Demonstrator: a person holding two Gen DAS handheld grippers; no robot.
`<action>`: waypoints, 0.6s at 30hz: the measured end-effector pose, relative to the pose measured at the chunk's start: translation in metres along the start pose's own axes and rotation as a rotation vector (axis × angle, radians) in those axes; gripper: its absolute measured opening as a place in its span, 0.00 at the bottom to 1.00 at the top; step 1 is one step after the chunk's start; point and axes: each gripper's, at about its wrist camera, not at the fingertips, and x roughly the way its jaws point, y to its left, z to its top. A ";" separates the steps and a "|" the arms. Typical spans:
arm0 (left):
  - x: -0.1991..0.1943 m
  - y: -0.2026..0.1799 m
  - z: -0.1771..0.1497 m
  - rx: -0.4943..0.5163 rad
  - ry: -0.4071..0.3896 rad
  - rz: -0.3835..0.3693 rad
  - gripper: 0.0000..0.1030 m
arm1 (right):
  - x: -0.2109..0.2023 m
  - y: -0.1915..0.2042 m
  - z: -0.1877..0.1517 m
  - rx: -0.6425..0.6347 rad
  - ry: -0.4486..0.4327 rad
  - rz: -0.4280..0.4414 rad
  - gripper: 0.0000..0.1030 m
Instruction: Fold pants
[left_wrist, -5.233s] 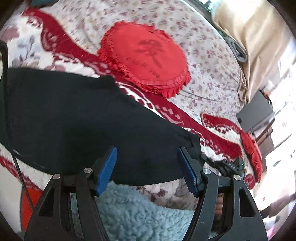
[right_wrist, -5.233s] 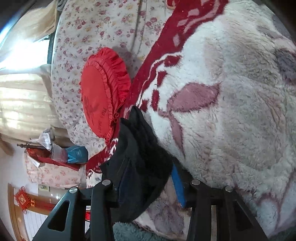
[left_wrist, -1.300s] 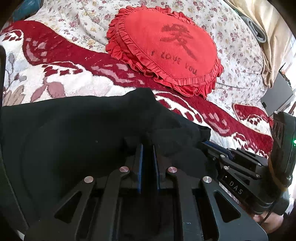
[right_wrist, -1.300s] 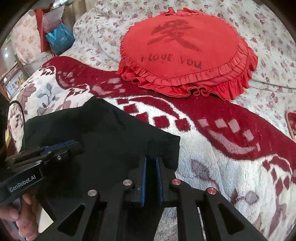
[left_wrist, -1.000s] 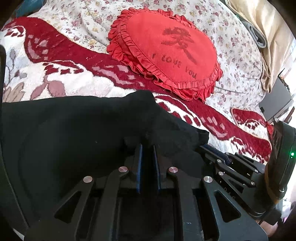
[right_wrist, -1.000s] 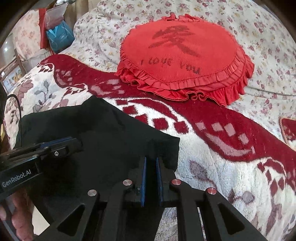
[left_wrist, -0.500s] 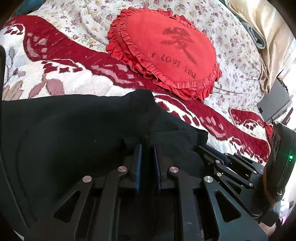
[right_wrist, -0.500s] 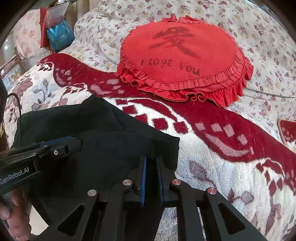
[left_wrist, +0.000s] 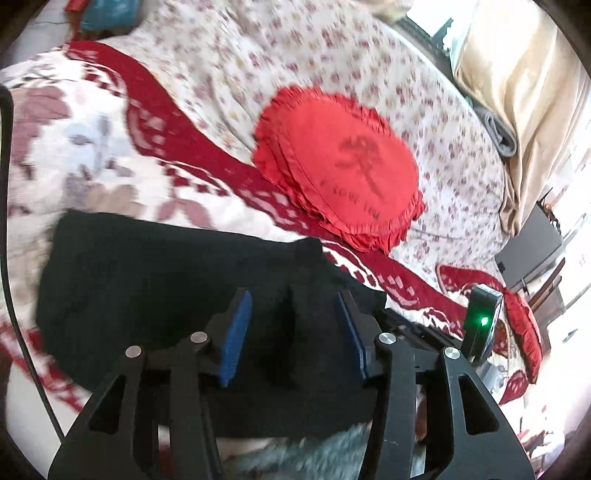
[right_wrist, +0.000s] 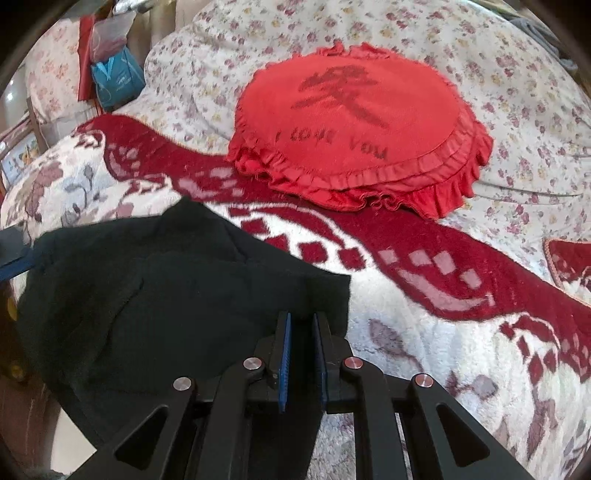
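The black pants (left_wrist: 147, 280) lie folded on the red and white fleece blanket (left_wrist: 74, 147). In the left wrist view, my left gripper (left_wrist: 292, 297) hangs just above their near edge and its jaws are opening. A pinched ridge of black cloth stands between the blue pads (left_wrist: 236, 332), which do not touch it. In the right wrist view, my right gripper (right_wrist: 301, 321) is shut on the right corner of the pants (right_wrist: 147, 295). The right gripper's body with its green light (left_wrist: 480, 321) shows at the right of the left wrist view. The left gripper's tip (right_wrist: 13, 254) pokes in at the left edge of the right wrist view.
A round red frilled cushion (right_wrist: 354, 122) lies on the floral bedspread (right_wrist: 517, 110) beyond the pants. A blue bag (right_wrist: 114, 81) sits at the bed's far left. A beige curtain (left_wrist: 517, 92) hangs at the right, and a dark cable (left_wrist: 14, 295) runs down the left.
My left gripper has opened, let go of the pants, and pulled back and up from them. The right gripper has stayed put, still shut on its corner.
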 end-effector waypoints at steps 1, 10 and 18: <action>-0.010 0.006 -0.003 -0.007 -0.009 0.008 0.47 | -0.008 -0.004 -0.001 0.020 -0.017 0.012 0.11; -0.060 0.090 -0.070 -0.133 0.029 0.096 0.56 | -0.083 -0.030 -0.029 0.110 -0.163 0.254 0.47; -0.045 0.158 -0.110 -0.472 0.077 -0.050 0.56 | -0.073 -0.024 -0.046 0.073 -0.081 0.147 0.49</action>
